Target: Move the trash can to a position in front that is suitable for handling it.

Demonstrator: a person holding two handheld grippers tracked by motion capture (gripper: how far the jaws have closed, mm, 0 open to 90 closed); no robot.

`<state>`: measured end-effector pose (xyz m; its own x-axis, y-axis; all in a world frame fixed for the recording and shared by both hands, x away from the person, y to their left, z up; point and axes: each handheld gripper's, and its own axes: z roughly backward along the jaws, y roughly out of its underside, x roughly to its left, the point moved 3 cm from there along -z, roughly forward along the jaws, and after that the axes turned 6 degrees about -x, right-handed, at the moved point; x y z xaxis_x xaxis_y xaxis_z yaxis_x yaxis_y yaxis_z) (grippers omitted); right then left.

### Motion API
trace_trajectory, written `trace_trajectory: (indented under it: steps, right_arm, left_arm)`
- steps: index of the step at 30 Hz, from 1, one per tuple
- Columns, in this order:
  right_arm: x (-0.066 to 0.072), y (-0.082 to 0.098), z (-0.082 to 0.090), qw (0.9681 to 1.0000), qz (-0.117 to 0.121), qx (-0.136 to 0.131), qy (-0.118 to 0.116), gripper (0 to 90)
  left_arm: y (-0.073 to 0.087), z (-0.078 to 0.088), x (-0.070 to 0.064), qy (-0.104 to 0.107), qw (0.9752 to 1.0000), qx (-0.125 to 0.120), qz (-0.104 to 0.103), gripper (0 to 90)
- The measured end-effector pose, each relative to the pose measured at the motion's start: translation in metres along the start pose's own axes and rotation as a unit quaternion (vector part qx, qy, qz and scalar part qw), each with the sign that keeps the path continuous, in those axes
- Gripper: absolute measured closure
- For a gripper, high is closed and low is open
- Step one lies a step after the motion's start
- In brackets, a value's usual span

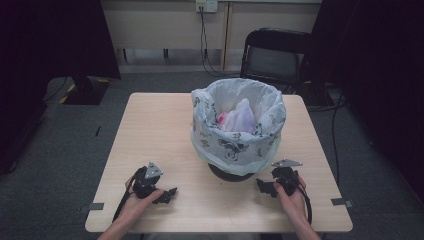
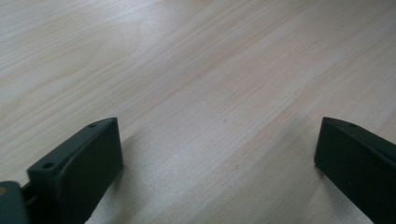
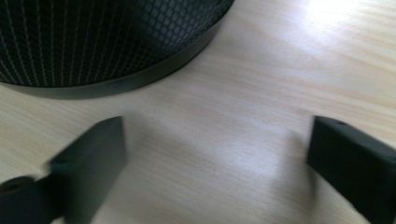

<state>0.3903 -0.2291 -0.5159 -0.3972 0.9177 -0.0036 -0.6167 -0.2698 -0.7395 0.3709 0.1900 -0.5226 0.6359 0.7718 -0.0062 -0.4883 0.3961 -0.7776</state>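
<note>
A black mesh waste bin [image 1: 230, 172] stands on the light wood table [image 1: 155, 125], lined with a white patterned plastic bag [image 1: 235, 145] that folds over its rim. Inside lie pale purple and pink bags [image 1: 240, 117]. My left gripper [image 1: 167, 195] rests low over the table's near left part, open, with bare wood between its jaws [image 2: 219, 154]. My right gripper [image 1: 264, 186] sits near the bin's right front, open, nothing between its jaws [image 3: 217, 154]. The bin's mesh base [image 3: 102, 42] lies just beyond it.
A black folding chair [image 1: 275, 55] stands behind the table's far right. Cables [image 1: 335, 125] run along the floor to the right and hang from a wall socket [image 1: 206, 6]. Dark curtains flank both sides. Bare tabletop stretches left of the bin.
</note>
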Motion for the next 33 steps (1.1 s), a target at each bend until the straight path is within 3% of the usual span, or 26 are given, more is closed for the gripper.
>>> trace_trajectory:
  steps: [3,4,9,11,12,16,19,24,26,28,30,31,33]
  right_arm:
    - [-0.002,-0.001,0.003,0.9999,-0.009,-0.006,0.005,17.6]
    - [-0.004,0.000,0.004,0.9998,-0.018,-0.008,-0.008,16.5]
    - [-0.003,-0.005,0.012,0.9985,-0.009,-0.033,-0.041,17.8]
    - [-0.003,-0.006,0.014,0.9979,-0.008,-0.039,-0.050,20.2]
    - [-0.003,-0.008,0.017,0.9971,-0.007,-0.047,-0.061,25.4]
    - [-0.004,-0.013,0.022,0.9956,-0.004,-0.056,-0.074,32.0]
    - [-0.011,-0.024,0.032,0.9928,-0.001,-0.073,-0.094,38.8]
    - [-0.023,-0.034,0.039,0.9922,0.006,-0.088,-0.089,40.6]
    - [-0.031,-0.040,0.040,0.9912,0.009,-0.096,-0.090,34.1]
    - [-0.038,-0.046,0.041,0.9911,0.007,-0.103,-0.084,30.7]
    - [-0.044,-0.053,0.042,0.9895,-0.005,-0.115,-0.088,29.1]
    - [-0.044,-0.053,0.042,0.9895,-0.005,-0.115,-0.088,29.1]
    - [-0.051,-0.060,0.041,0.9889,0.008,-0.124,-0.081,28.3]
  left_arm:
    - [-0.003,-0.001,-0.001,0.001,1.0000,-0.005,-0.003,6.5]
    - [-0.004,-0.001,-0.002,0.002,1.0000,-0.009,-0.001,16.7]
    - [-0.017,0.002,-0.005,0.026,0.9990,-0.037,0.007,17.1]
    - [-0.020,0.002,-0.004,0.020,0.9987,-0.045,0.015,17.1]
    - [-0.030,0.005,-0.004,0.036,0.9980,-0.048,0.021,16.9]
    - [-0.047,0.007,0.000,0.033,0.9971,-0.063,0.026,17.0]
    - [-0.074,0.000,0.000,0.045,0.9957,-0.075,0.030,17.4]
    - [-0.097,-0.005,0.002,0.042,0.9938,-0.099,0.029,18.2]
    - [-0.113,-0.008,0.006,0.035,0.9928,-0.111,0.027,18.2]
    - [-0.117,-0.009,0.009,0.029,0.9927,-0.113,0.030,18.3]
    - [-0.126,-0.014,0.018,0.022,0.9910,-0.123,0.049,18.6]
    - [-0.126,-0.014,0.018,0.022,0.9910,-0.123,0.049,18.8]
    - [-0.132,-0.017,0.022,0.020,0.9909,-0.125,0.045,18.8]
